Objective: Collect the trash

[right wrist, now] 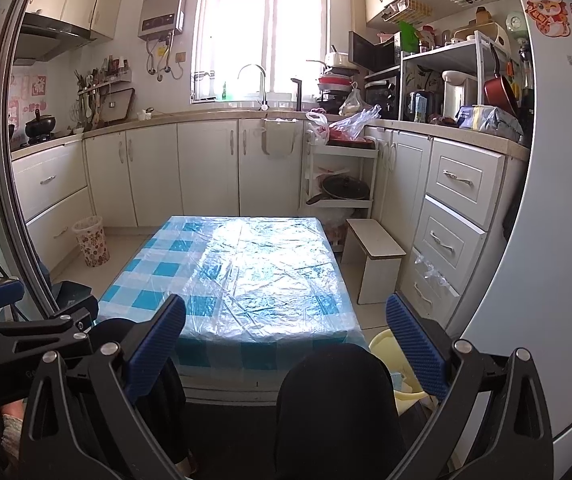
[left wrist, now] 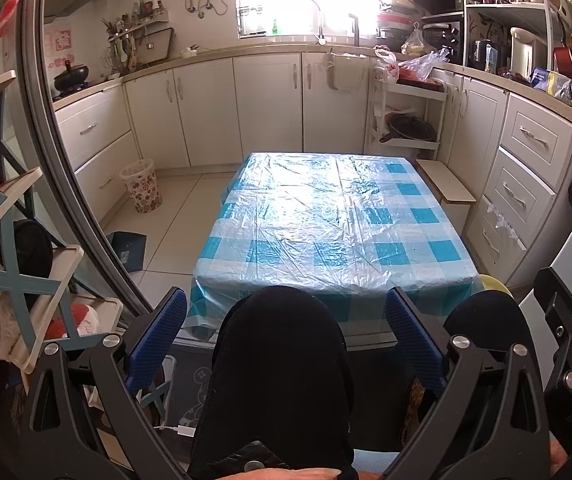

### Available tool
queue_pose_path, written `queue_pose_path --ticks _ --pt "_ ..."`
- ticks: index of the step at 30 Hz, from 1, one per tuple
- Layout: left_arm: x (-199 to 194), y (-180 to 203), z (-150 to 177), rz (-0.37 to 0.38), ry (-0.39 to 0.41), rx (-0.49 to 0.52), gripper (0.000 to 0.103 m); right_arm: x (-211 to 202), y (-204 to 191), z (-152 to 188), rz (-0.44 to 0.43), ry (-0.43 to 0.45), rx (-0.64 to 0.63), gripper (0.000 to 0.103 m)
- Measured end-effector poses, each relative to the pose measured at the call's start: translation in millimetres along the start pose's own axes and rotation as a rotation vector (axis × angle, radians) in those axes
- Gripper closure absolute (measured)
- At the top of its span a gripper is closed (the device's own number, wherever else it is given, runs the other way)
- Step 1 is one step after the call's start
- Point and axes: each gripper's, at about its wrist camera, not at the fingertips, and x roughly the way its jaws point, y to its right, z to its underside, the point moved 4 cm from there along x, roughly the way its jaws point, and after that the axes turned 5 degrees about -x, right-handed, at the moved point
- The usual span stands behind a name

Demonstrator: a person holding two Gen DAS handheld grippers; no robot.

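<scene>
Floral wastebasket (left wrist: 141,185) stands upright on floor beside cabinets

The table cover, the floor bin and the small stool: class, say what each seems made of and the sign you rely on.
Table cover: probably thin clear plastic film over a blue-and-white checked cloth; it is wrinkled and glares under the window.
Bin: likely plastic, with a floral-printed wall and a translucent liner at the rim.
Stool: seemingly laminated board, matte off-white with a darker edge.

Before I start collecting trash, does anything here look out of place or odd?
Little stands out. A dark blue box lies on the floor left of the table, near the flowered bin. The tabletop shows only its wrinkled plastic cover. Both hand-held grippers are open and empty.
</scene>
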Motion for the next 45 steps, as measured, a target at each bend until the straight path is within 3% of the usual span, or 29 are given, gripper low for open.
queue_pose_path --ticks 45 --pt "5.8 -5.5 3.9 -0.017 -0.012 -0.002 0.008 4.5 -4.0 3.0 -0.011 -0.023 -0.008 0.007"
